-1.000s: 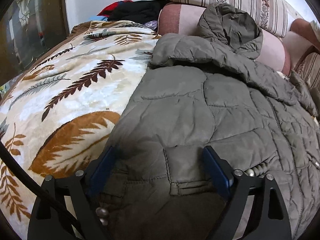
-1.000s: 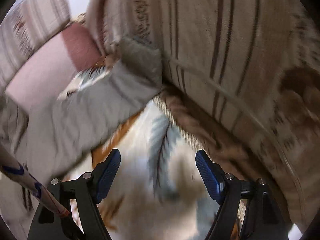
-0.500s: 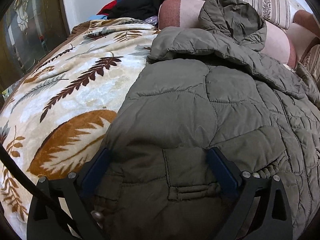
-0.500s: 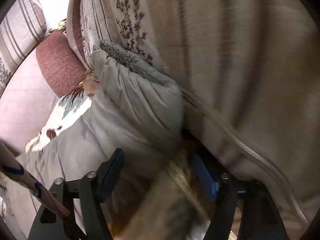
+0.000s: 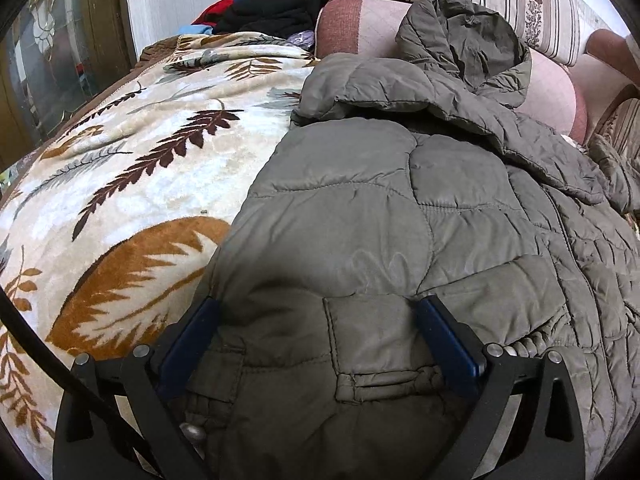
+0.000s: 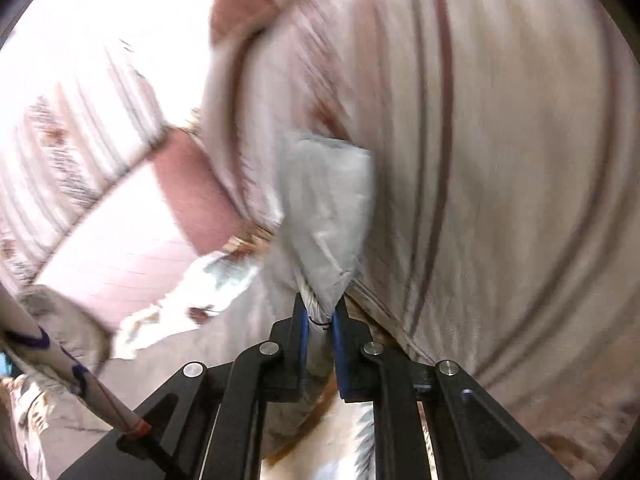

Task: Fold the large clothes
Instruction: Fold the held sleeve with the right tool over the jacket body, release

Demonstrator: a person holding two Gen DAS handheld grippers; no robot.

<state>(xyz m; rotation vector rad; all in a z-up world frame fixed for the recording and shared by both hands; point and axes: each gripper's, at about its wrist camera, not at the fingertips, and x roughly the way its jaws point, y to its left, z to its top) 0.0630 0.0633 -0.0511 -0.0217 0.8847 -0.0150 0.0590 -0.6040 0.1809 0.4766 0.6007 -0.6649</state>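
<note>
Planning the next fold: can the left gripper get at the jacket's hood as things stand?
Probably yes. The left gripper is open over the jacket near the pocket, holding nothing, and the hood lies uncovered against the sofa cushion, nothing between.

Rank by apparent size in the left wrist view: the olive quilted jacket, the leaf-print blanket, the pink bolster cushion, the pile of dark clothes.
1. Olive quilted jacket, though nearest the camera
2. Leaf-print blanket
3. Pink bolster cushion, partly hidden
4. Pile of dark clothes

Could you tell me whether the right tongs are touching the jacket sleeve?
Touching. In the right wrist view the right tongs have just closed on the grey jacket sleeve, whose cuff end is pinched between both blue pads with no gap.
</note>
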